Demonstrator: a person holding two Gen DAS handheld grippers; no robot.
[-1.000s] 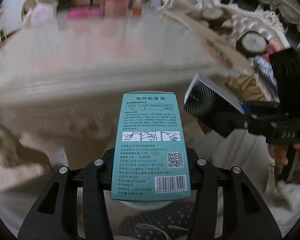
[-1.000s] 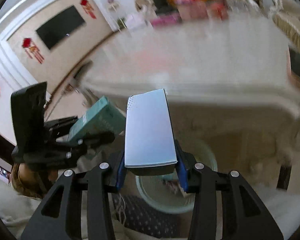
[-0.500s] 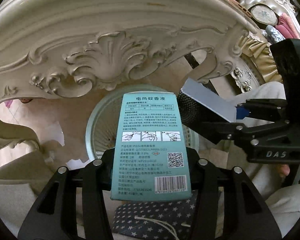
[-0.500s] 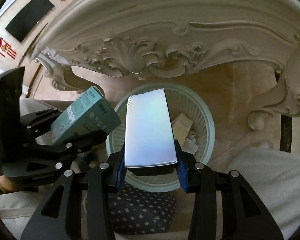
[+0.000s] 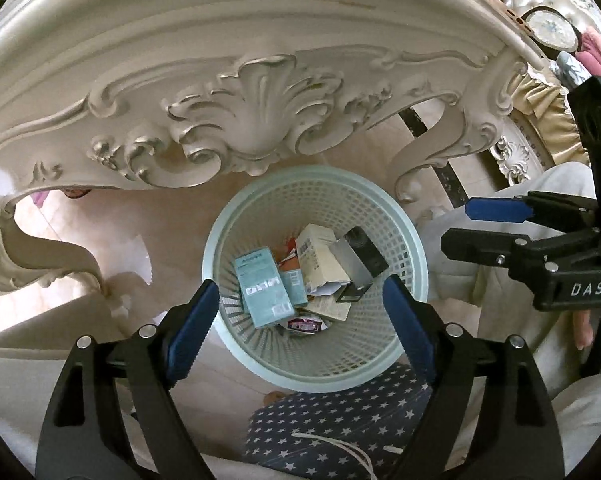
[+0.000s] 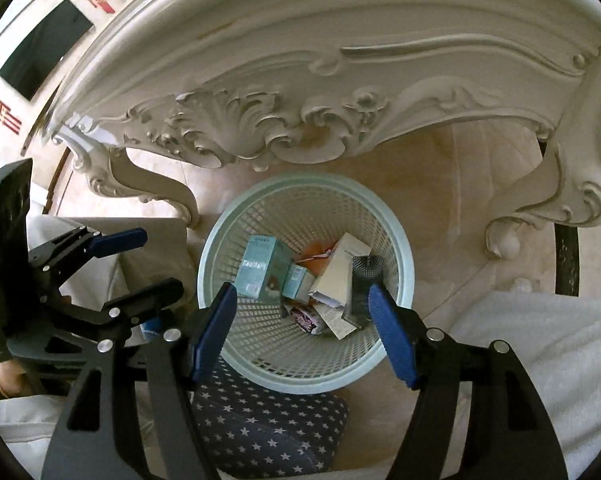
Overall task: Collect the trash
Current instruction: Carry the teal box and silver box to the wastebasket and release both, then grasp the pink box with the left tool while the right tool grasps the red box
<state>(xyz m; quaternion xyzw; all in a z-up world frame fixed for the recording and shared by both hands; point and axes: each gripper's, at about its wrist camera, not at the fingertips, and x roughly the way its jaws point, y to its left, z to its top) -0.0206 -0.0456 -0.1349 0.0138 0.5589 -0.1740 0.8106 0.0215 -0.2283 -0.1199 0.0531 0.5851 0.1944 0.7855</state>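
Note:
A pale green mesh basket [image 5: 328, 380] stands on the floor under the table's edge. In it lie the teal box [image 5: 262, 286] and the silver box with a black end [image 5: 352, 260], among other cartons. My left gripper [image 5: 300, 328] hangs over the basket with its jaws opening and nothing between the blue pads [image 5: 192, 332]. To its right, my right gripper [image 5: 480, 228] is also spread. In the right wrist view my right gripper [image 6: 302, 332], jaws opening and empty, points down at the basket [image 6: 404, 264], the teal box [image 6: 260, 266] and the silver box [image 6: 362, 292]. My left gripper [image 6: 134, 266] is at the left.
A carved cream table apron [image 5: 260, 120] overhangs the basket's far side, with curved legs [image 5: 40, 256] [image 6: 540, 208] on either side. Navy star-patterned cloth [image 5: 340, 420] lies at the basket's near side. Pale fabric [image 6: 540, 340] is on the right. A dark screen [image 6: 44, 48] hangs on the far wall.
Both grippers sank toward the basket, then spread their jaws. The teal box left my left gripper and the silver box left my right; both now lie in the basket.

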